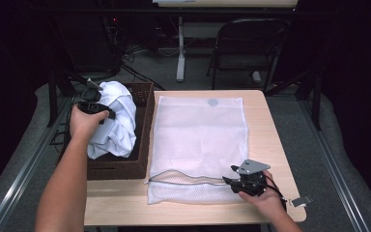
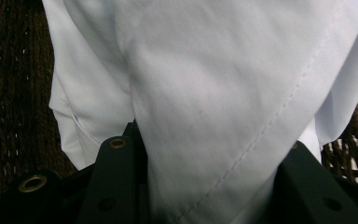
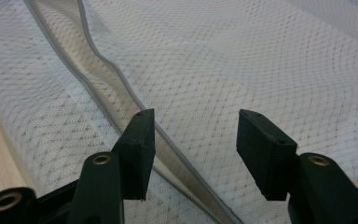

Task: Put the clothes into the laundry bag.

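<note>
While the white garment (image 1: 116,121) is clamped in a thick fold between the jaws of the left gripper (image 1: 95,107), a slip is judged the main risk: most of the cloth hangs below the grip over the dark wicker basket (image 1: 142,130) at the table's left edge, and a trailing hem could be snagged on the basket's rim. A second risk is judged at the mesh laundry bag (image 1: 198,145), laid flat along the middle of the table (image 1: 265,116) with its zipper opening (image 1: 183,179) near the front edge; if only one mesh layer is not caught, the mouth cannot be held apart for the garment. The right gripper (image 1: 233,180) is seen unclenched, jaws spread over the zipper line near the bag's front right corner, nothing pressed between them. Garment and bag are kept well apart.
</note>
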A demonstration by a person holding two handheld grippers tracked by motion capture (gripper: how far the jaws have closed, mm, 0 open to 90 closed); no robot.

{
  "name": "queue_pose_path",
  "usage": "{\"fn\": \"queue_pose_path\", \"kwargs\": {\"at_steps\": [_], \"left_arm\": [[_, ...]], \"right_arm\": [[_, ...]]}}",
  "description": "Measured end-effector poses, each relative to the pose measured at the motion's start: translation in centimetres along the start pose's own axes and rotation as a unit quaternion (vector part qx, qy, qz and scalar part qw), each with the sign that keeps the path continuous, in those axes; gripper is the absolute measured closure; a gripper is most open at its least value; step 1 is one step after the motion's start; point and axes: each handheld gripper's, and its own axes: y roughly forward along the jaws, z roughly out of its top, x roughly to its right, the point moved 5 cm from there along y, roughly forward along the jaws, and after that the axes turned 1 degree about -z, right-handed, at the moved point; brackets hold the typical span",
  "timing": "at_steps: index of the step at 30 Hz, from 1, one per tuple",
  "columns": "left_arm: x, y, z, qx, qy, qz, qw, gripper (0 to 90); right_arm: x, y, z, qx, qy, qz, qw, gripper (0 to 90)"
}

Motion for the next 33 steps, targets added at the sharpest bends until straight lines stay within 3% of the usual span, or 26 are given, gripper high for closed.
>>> {"fn": "queue_pose_path", "kwargs": {"at_steps": [15,33], "left_arm": [[1.3,-2.2,0.6,0.009,0.019,-0.011,0.9997,60.1],[4.4,-5.1,1.0,0.014,0.074,-0.024,0.9969,59.9]], "right_arm": [[-0.1,-0.1,-0.1,-0.013,0.004,0.003,0.9999,51.6],[-0.2,0.0,-0.1,-0.018,-0.001,0.008,0.9998,53.5]]}}
